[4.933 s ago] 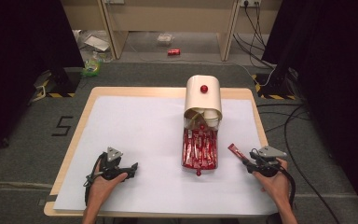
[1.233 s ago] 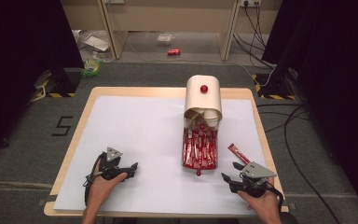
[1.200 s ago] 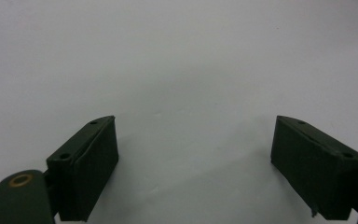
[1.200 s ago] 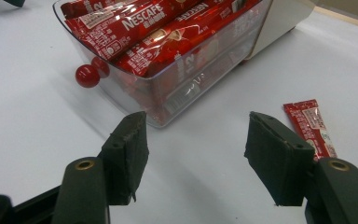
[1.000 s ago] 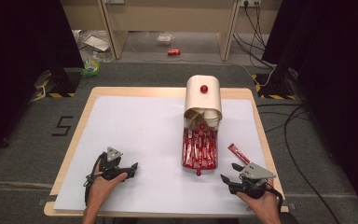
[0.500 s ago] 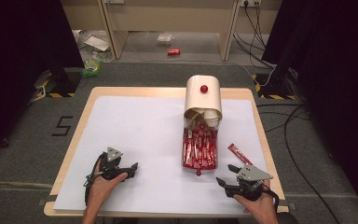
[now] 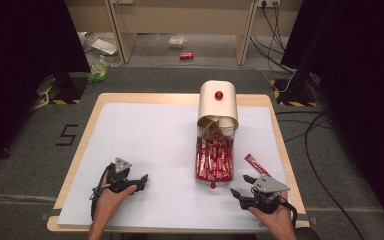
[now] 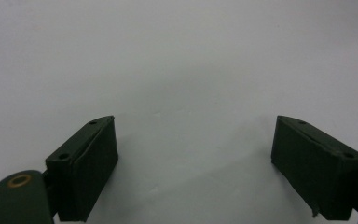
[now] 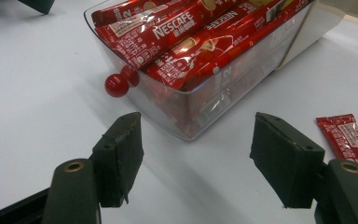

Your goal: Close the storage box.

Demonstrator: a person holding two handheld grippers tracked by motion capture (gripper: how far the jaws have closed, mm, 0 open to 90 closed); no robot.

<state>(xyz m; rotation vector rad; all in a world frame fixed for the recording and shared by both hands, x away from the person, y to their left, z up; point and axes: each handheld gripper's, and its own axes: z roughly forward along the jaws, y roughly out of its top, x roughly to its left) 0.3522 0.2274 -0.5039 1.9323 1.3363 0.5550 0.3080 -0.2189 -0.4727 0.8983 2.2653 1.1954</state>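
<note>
The right gripper (image 7: 244,186) sits at the near right of the tabletop (image 7: 150,145), held in the person's right hand (image 7: 275,220), with its jaws spread wide and nothing between them. In the right gripper view the jaws frame the near corner of a clear plastic drawer (image 9: 200,105) packed with red Nescafé coffee sticks (image 9: 177,32); the drawer's end wall lies just beyond the jaw tips, not touching them. A small red knob (image 9: 116,85) sticks out from the drawer's front, to the left of the jaws in that view.

From the high view, the drawer (image 7: 214,161) is pulled out toward the near side from a cream, round-topped dispenser box (image 7: 217,102) standing right of the tabletop's centre, which carries a red knob of its own on top and white paper cups (image 7: 225,124) in its opening. One loose coffee stick (image 7: 256,164) lies flat on the tabletop just right of the drawer, between it and the right gripper.

The left gripper (image 7: 139,179) rests at the near left, well apart from the drawer, in the left hand (image 7: 111,197). Its jaws also stand released, over bare white surface in the left gripper view.
</note>
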